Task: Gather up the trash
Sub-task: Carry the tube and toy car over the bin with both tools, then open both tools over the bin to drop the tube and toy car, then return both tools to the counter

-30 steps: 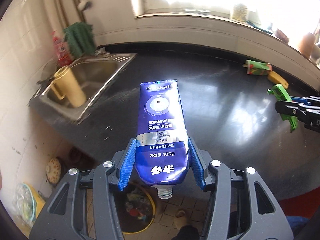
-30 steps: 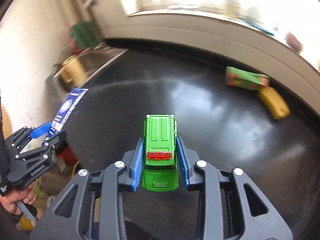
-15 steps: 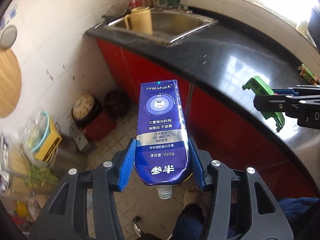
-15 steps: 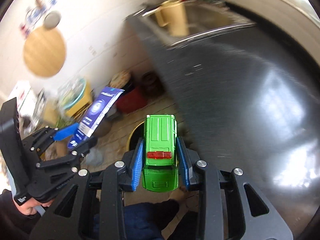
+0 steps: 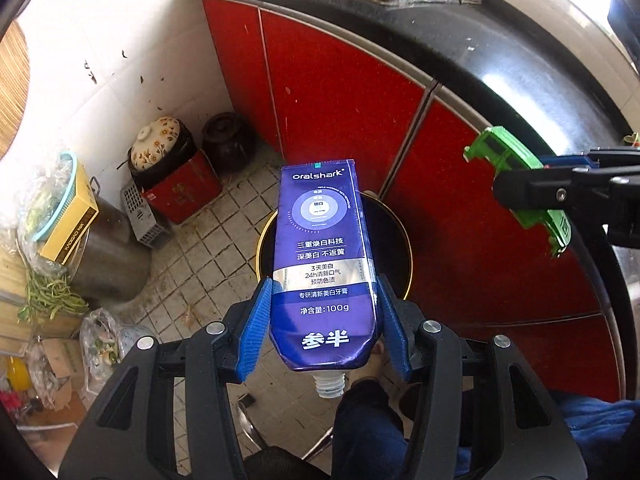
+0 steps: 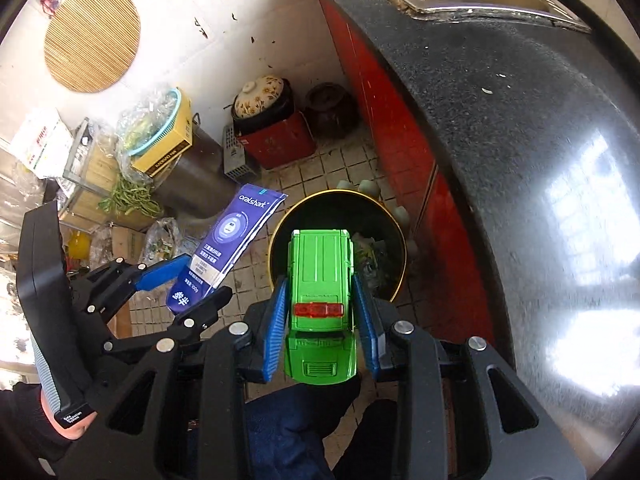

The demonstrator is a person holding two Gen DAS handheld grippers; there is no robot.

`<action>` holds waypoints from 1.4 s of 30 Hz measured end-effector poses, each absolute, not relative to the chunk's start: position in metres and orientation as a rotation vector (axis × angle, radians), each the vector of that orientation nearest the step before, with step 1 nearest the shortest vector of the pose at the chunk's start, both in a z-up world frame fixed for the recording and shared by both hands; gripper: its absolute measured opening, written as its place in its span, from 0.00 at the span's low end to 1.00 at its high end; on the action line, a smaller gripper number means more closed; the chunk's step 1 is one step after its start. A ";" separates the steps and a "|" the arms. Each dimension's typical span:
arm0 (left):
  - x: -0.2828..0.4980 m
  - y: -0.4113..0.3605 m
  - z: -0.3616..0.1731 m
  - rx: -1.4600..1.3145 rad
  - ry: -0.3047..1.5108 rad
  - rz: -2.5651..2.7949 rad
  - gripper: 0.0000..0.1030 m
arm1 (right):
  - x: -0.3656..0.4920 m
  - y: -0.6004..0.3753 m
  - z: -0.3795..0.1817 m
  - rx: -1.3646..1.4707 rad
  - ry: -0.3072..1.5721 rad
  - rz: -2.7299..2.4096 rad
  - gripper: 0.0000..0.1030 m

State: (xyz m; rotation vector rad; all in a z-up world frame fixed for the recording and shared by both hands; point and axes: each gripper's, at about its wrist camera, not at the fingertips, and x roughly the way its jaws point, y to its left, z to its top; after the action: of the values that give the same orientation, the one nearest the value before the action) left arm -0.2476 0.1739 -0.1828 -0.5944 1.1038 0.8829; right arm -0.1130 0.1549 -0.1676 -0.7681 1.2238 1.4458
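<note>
The left gripper (image 5: pixel 325 322) clamps a flattened blue toothpaste tube (image 5: pixel 325 264), white lettering up, capless neck toward the camera. The right gripper (image 6: pixel 322 322) pinches a bright green toy car (image 6: pixel 322 292) with a red tail light. Both hang above a round black bin (image 6: pixel 394 280) on the tiled floor (image 5: pixel 208 248), beside red cabinets (image 5: pixel 340 92).

The toothpaste tube (image 5: pixel 324 264) was deep blue with white lettering and a silver band. The toy car (image 6: pixel 320 300) was bright green with a red strip. Cabinet doors (image 5: pixel 360 120) were red; the desk (image 6: pixel 500 120) was speckled black.
</note>
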 end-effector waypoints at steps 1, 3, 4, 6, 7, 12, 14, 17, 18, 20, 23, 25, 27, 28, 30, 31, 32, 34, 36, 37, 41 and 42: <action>-0.247 0.176 -0.185 -0.595 1.107 0.881 0.49 | -0.113 0.159 -0.169 -0.776 1.223 1.445 0.32; -0.244 0.181 -0.191 -0.597 1.115 0.879 0.49 | -0.116 0.168 -0.173 -0.785 1.222 1.443 0.32; -0.243 0.183 -0.193 -0.601 1.120 0.878 0.49 | -0.116 0.172 -0.174 -0.787 1.226 1.440 0.32; -0.242 0.187 -0.197 -0.617 1.126 0.865 0.49 | -0.117 0.177 -0.176 -0.787 1.235 1.438 0.32; -0.240 0.189 -0.197 -0.618 1.126 0.865 0.49 | -0.117 0.179 -0.177 -0.791 1.234 1.441 0.32; -0.237 0.195 -0.204 -0.640 1.132 0.863 0.49 | -0.120 0.188 -0.179 -0.810 1.230 1.451 0.32; -0.238 0.197 -0.206 -0.641 1.129 0.865 0.49 | -0.121 0.193 -0.181 -0.810 1.237 1.451 0.32; -0.238 0.199 -0.207 -0.642 1.126 0.852 0.49 | -0.123 0.196 -0.182 -0.819 1.236 1.459 0.33; -0.238 0.201 -0.209 -0.649 1.128 0.845 0.50 | -0.124 0.198 -0.183 -0.826 1.236 1.461 0.33; -0.239 0.204 -0.212 -0.654 1.140 0.855 0.66 | -0.121 0.198 -0.184 -0.829 1.245 1.453 0.54; -0.245 0.207 -0.209 -0.662 1.115 0.860 0.77 | -0.115 0.194 -0.175 -0.779 1.246 1.463 0.72; -0.245 0.206 -0.205 -0.650 1.120 0.863 0.81 | -0.110 0.190 -0.171 -0.767 1.251 1.458 0.72; -0.244 0.203 -0.197 -0.634 1.117 0.869 0.83 | -0.098 0.177 -0.160 -0.723 1.260 1.450 0.72; -0.242 0.201 -0.192 -0.625 1.114 0.869 0.85 | -0.092 0.173 -0.155 -0.708 1.261 1.443 0.74; -0.236 0.196 -0.178 -0.597 1.093 0.865 0.89 | -0.070 0.153 -0.138 -0.642 1.248 1.414 0.81; -0.230 0.193 -0.170 -0.581 1.079 0.858 0.90 | -0.054 0.136 -0.127 -0.601 1.228 1.386 0.83; -0.221 0.187 -0.160 -0.556 1.061 0.838 0.91 | -0.043 0.125 -0.121 -0.575 1.217 1.364 0.85; -0.200 0.175 -0.146 -0.505 1.042 0.788 0.92 | -0.010 0.092 -0.107 -0.510 1.190 1.283 0.86; -0.169 0.160 -0.132 -0.435 1.026 0.704 0.92 | 0.031 0.046 -0.093 -0.436 1.155 1.159 0.87; -0.153 0.153 -0.127 -0.399 1.024 0.660 0.92 | 0.050 0.023 -0.088 -0.402 1.138 1.096 0.87; -0.071 0.109 -0.107 -0.229 1.007 0.436 0.92 | 0.108 -0.065 -0.075 -0.293 1.103 0.878 0.88; -0.045 0.093 -0.102 -0.173 0.999 0.369 0.92 | 0.119 -0.087 -0.073 -0.273 1.094 0.824 0.88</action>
State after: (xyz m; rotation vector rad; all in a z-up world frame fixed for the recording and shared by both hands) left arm -0.0446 0.0930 -0.1024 -0.1727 0.9987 0.3685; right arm 0.1190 -0.0873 -0.0728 -0.2726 1.0937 0.8244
